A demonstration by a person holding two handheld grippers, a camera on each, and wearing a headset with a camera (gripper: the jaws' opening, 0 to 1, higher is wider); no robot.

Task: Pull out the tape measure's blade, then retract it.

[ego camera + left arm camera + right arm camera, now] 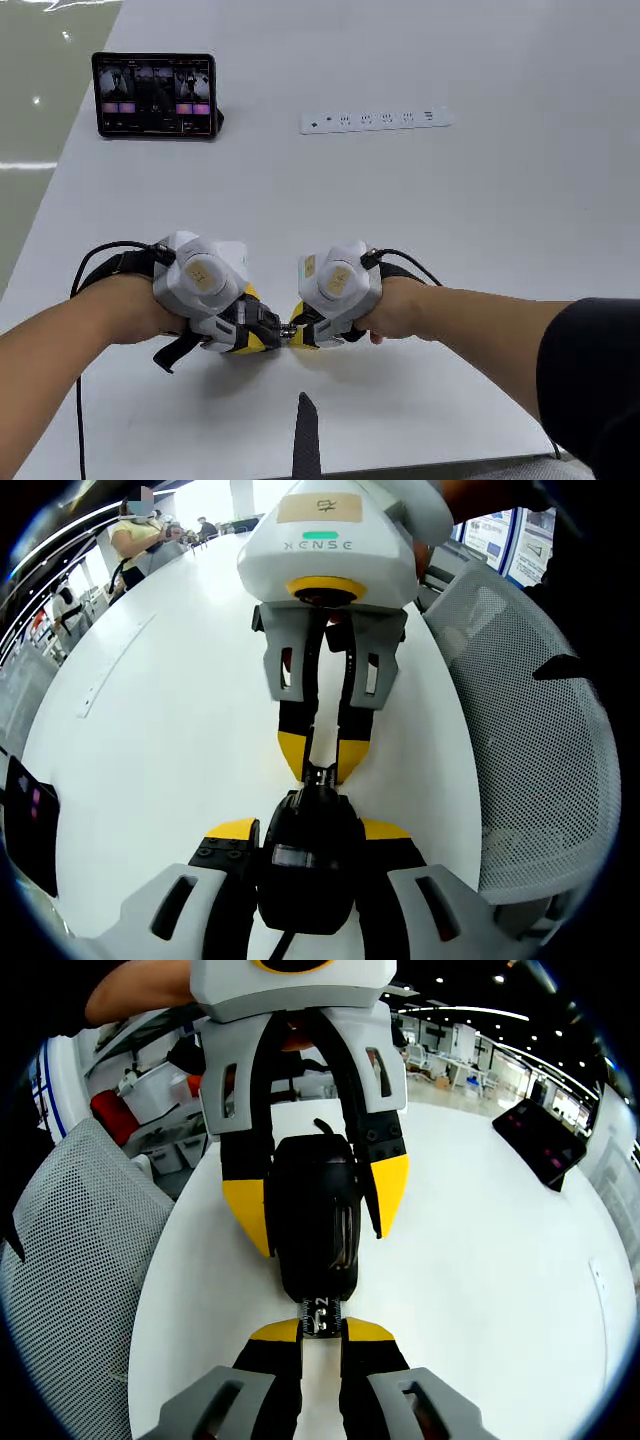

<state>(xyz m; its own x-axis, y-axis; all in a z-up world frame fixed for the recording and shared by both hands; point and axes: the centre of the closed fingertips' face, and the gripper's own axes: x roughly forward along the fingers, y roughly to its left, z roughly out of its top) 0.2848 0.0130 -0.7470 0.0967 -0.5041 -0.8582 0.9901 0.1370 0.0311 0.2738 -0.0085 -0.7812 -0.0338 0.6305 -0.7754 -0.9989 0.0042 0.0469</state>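
1. White table (430, 200): broad bare run toward the far and right edges; near edge close behind the grippers.
2. Mesh chair (530, 740): pushed up beside the table's near edge.
3. Tablet (156, 94): propped up near the left edge, far end, well apart from the work.
4. Power strip (375, 120): flat, toward the far edge, around mid-width.
5. Left gripper (308, 832): clamped on the tape measure (312, 1220), held low by the near edge, pointing right; left forearm (60, 340) angled in from the left.
6. Right gripper (321, 1332): jaws pinched onto the blade (321, 1315) tip, facing the left one nose to nose; right forearm (480, 320) nearly level.
7. Tape measure: black case between the left jaws.
8. Blade: just a short numbered stretch out of the case.
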